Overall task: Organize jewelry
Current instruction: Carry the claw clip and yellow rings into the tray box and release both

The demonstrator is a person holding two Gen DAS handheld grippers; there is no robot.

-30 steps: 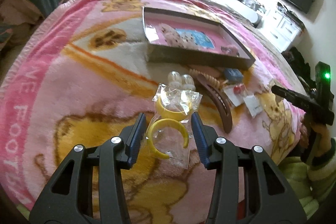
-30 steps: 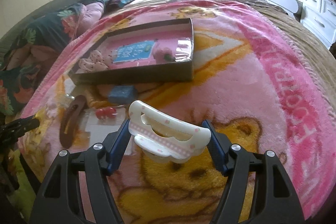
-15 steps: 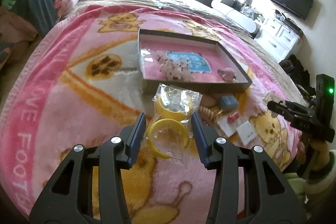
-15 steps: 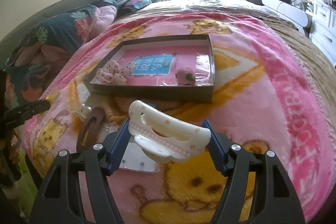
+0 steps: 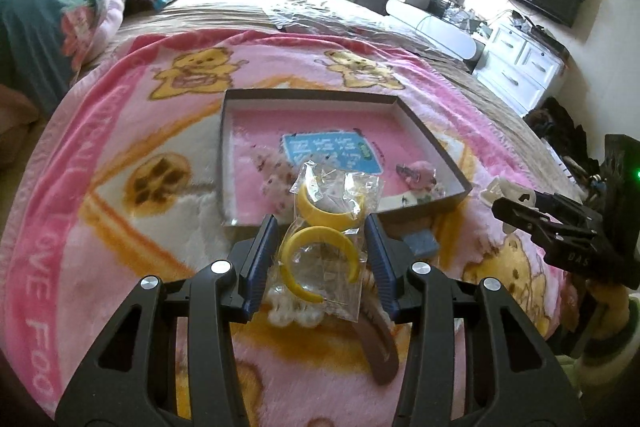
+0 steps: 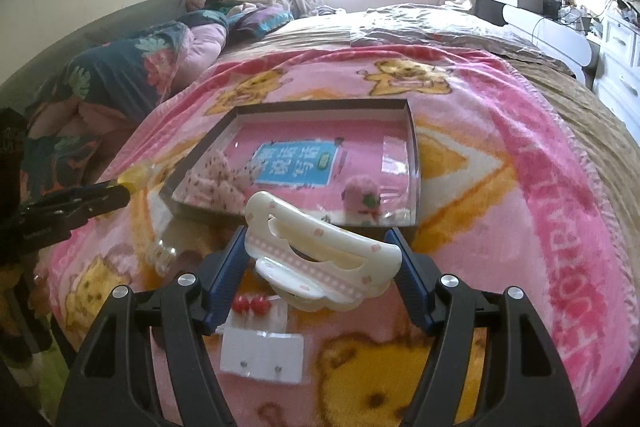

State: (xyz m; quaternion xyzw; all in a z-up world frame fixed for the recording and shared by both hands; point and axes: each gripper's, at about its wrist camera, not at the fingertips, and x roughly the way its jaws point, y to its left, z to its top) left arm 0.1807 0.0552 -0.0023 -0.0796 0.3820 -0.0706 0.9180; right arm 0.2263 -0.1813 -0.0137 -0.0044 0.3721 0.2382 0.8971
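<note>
My left gripper [image 5: 320, 259] is shut on a clear bag of yellow hoop earrings [image 5: 326, 227] and holds it above the blanket, just in front of the dark shallow box [image 5: 432, 139]. My right gripper [image 6: 320, 267] is shut on a white hair claw clip [image 6: 320, 259] with pink dots, held near the box's front wall [image 6: 304, 217]. The box has a pink floor with a blue card [image 5: 332, 155], a spotted fabric piece [image 6: 216, 179] and a pink fuzzy item [image 6: 360, 197]. The right gripper also shows at the right in the left wrist view [image 5: 516, 211].
Loose on the pink bear blanket [image 5: 120, 227] lie a brown hair clip [image 5: 380, 351], a blue block [image 5: 420, 243], red bead earrings [image 6: 250, 303] and a white earring card [image 6: 262, 353]. Bedding is piled at the left [image 6: 120, 75]; white drawers [image 5: 520, 67] stand at the right.
Both grippers have risen and moved toward the box with their items still held. The box now lies closer under both cameras.
</note>
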